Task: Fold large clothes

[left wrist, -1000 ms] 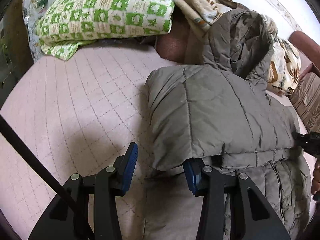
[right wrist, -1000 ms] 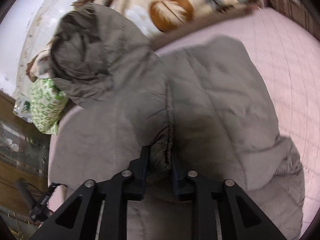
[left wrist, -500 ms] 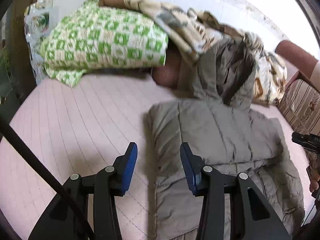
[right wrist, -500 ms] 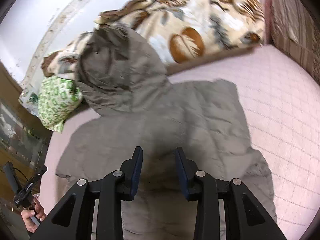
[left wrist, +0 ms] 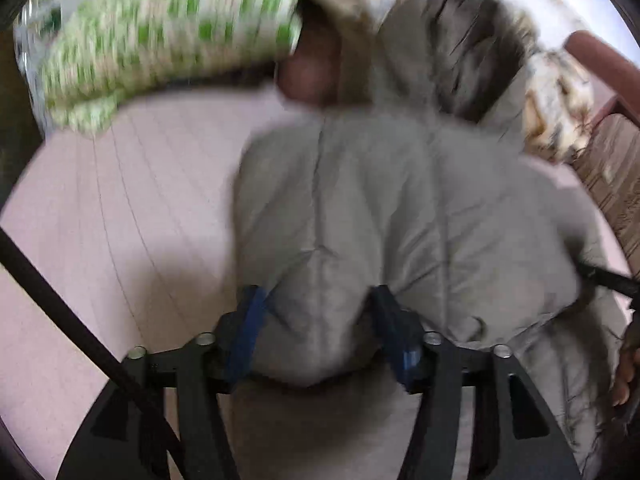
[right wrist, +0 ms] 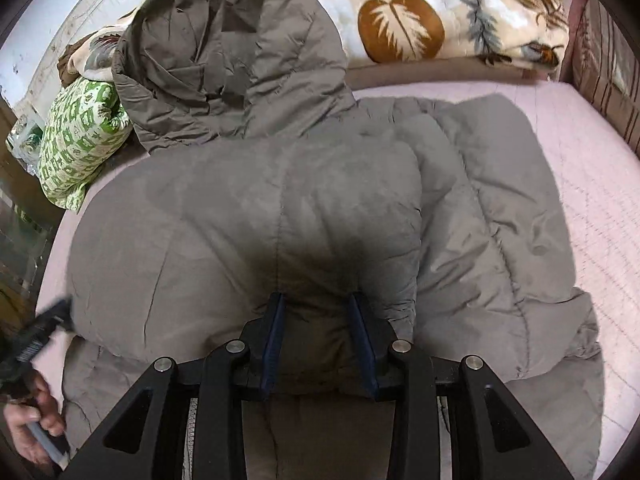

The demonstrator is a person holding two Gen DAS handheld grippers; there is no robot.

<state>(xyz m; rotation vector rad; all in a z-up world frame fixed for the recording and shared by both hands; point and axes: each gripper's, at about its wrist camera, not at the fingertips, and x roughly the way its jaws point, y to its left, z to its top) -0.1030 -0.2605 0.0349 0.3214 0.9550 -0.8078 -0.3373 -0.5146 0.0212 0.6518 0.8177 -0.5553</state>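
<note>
A grey-brown quilted hooded coat [left wrist: 400, 208] lies on the pink bed, its sleeves folded across the body and its hood [right wrist: 224, 44] up against the bedding. My left gripper [left wrist: 318, 320] is open, its blue-padded jaws straddling the lower edge of the folded sleeve near the coat's left side. My right gripper [right wrist: 316, 320] is open, its jaws straddling a bulge of the folded sleeve near the coat's middle. The left wrist view is blurred by motion.
A green-and-white checked pillow [left wrist: 168, 36] [right wrist: 76, 136] lies at the head of the bed, left of the hood. A leaf-print blanket [right wrist: 432, 12] lies behind the coat. A striped bed frame [left wrist: 616, 176] stands at the right. Pink quilted mattress [left wrist: 120, 208] shows left of the coat.
Both grippers, which had pulled back open above the coat, have come down onto the folded sleeve. One second ago the right gripper was shut on a fold of the coat.
</note>
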